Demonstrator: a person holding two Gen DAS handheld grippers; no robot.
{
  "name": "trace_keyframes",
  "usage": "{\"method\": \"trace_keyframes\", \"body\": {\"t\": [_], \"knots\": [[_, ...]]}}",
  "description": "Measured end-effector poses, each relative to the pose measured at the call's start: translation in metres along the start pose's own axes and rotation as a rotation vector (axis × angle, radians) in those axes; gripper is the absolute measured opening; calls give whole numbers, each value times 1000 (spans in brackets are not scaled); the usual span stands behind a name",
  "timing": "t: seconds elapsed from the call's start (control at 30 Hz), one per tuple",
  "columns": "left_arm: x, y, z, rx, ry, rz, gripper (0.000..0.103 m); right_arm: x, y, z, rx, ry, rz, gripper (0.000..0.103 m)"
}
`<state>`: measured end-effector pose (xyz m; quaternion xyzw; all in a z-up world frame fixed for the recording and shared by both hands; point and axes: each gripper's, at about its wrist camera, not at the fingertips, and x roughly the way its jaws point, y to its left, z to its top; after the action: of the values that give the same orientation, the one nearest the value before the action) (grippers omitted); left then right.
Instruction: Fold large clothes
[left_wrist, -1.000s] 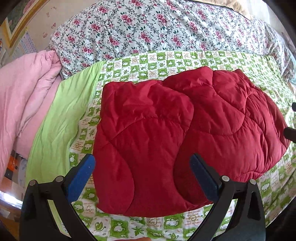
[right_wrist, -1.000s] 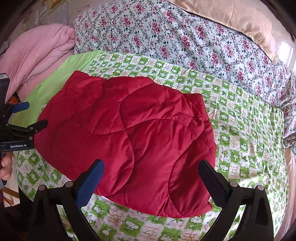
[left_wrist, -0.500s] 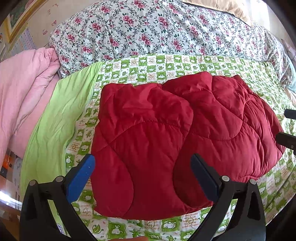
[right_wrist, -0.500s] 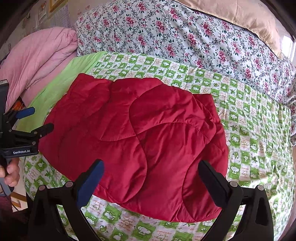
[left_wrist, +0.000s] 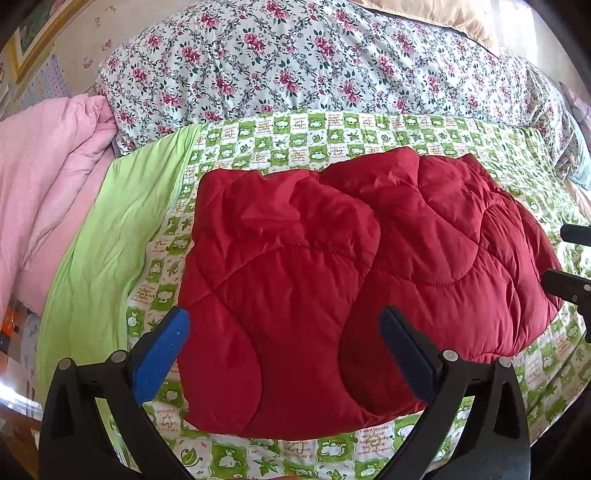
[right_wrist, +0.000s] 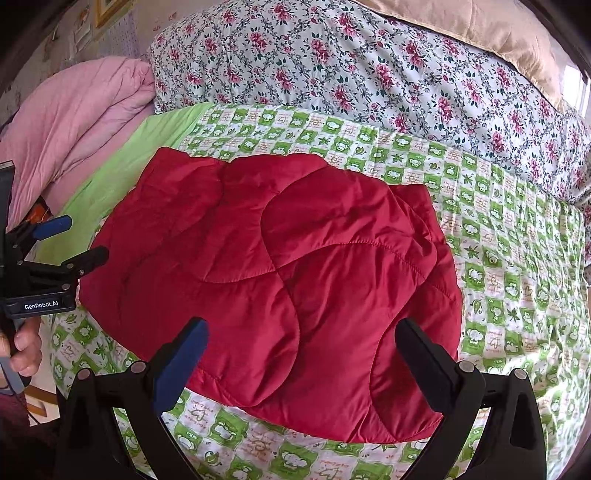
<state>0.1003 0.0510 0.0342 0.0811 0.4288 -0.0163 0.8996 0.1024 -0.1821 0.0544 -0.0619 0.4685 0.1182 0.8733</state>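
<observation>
A red quilted padded garment (left_wrist: 332, 280) lies folded into a thick rectangle on the green patterned bed sheet (left_wrist: 332, 129); it also shows in the right wrist view (right_wrist: 277, 280). My left gripper (left_wrist: 284, 350) is open and empty, hovering above the garment's near edge on its left half. My right gripper (right_wrist: 303, 358) is open and empty, above the near edge on its right half. The left gripper (right_wrist: 70, 240) also shows at the left of the right wrist view, and the right gripper's fingertips (left_wrist: 565, 280) at the right edge of the left wrist view.
A floral duvet (right_wrist: 369, 66) is piled along the back of the bed, with a beige pillow (right_wrist: 498, 33) behind it. A pink quilt (left_wrist: 40, 184) lies at the left, beside plain green sheet (left_wrist: 103, 251). The bed's near edge runs just below the garment.
Both grippers have drawn back and up slightly, so the garment sits lower and farther in each view. The garment has not moved. Both grippers stay open.
</observation>
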Motion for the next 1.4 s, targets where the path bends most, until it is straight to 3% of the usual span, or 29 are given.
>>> {"method": "trace_keyframes", "body": {"t": [1.4], "knots": [[-6, 7, 7, 0, -32, -11, 103, -7, 6, 16, -15, -26, 18, 102]]}}
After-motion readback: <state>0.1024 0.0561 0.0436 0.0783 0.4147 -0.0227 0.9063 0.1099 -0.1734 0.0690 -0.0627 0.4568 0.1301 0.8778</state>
